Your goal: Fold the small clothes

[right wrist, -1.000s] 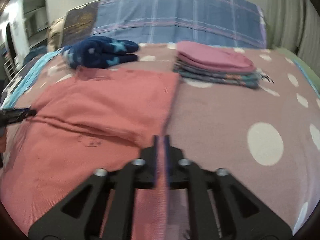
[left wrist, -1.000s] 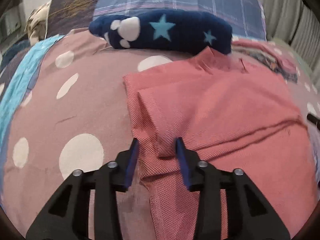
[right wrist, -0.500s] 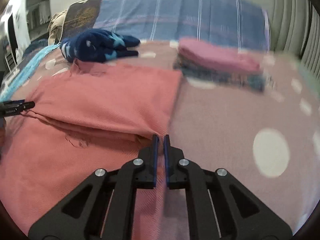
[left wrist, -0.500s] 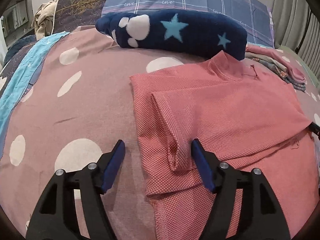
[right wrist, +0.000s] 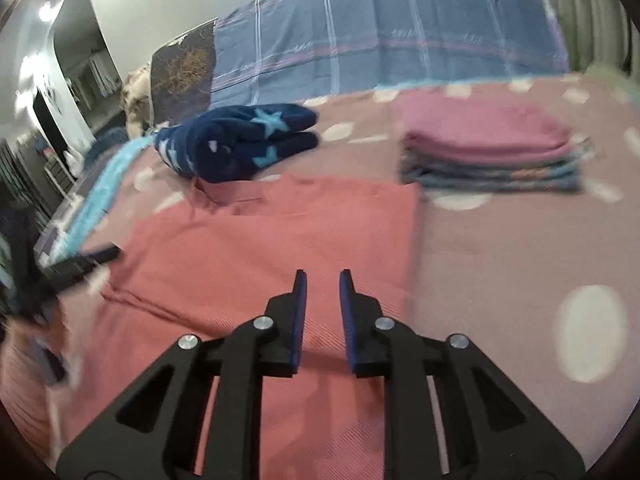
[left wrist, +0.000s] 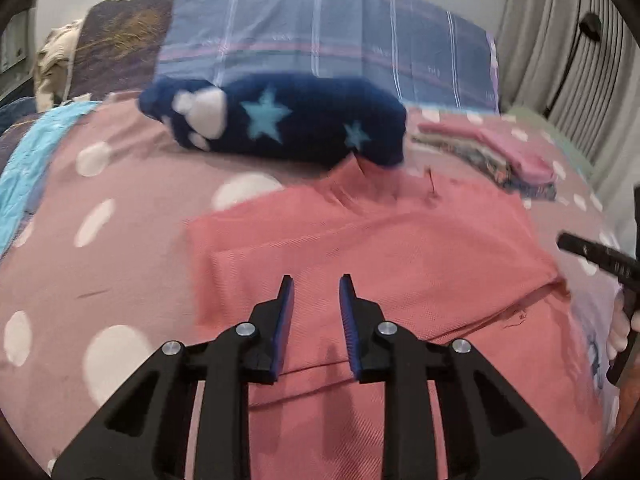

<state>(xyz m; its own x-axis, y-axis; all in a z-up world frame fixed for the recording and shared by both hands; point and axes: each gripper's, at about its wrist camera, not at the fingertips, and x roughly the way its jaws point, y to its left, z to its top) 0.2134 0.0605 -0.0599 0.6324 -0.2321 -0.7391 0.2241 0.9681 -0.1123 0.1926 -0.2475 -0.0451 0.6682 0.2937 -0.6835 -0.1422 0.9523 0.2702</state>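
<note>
A salmon-pink shirt [left wrist: 372,240] lies flat on the bed, with its sides folded inward; it also shows in the right wrist view [right wrist: 272,240]. My left gripper [left wrist: 316,284] is open and empty, raised above the shirt's lower middle. My right gripper [right wrist: 323,280] is open and empty, above the shirt's right half. The right gripper's black finger [left wrist: 596,256] shows at the right edge of the left wrist view. The left gripper [right wrist: 80,260] shows blurred at the left of the right wrist view.
A stack of folded clothes [right wrist: 488,148] sits behind the shirt to the right, also in the left wrist view [left wrist: 492,148]. A navy star-print fleece bundle [left wrist: 280,120] lies behind the shirt's collar. The polka-dot bedspread [left wrist: 100,260] lies under everything. Plaid pillows [right wrist: 380,32] are at the headboard.
My left gripper let go of the folded left sleeve and rose over the shirt's middle. My right gripper opened, released the shirt's right edge, and lifted away.
</note>
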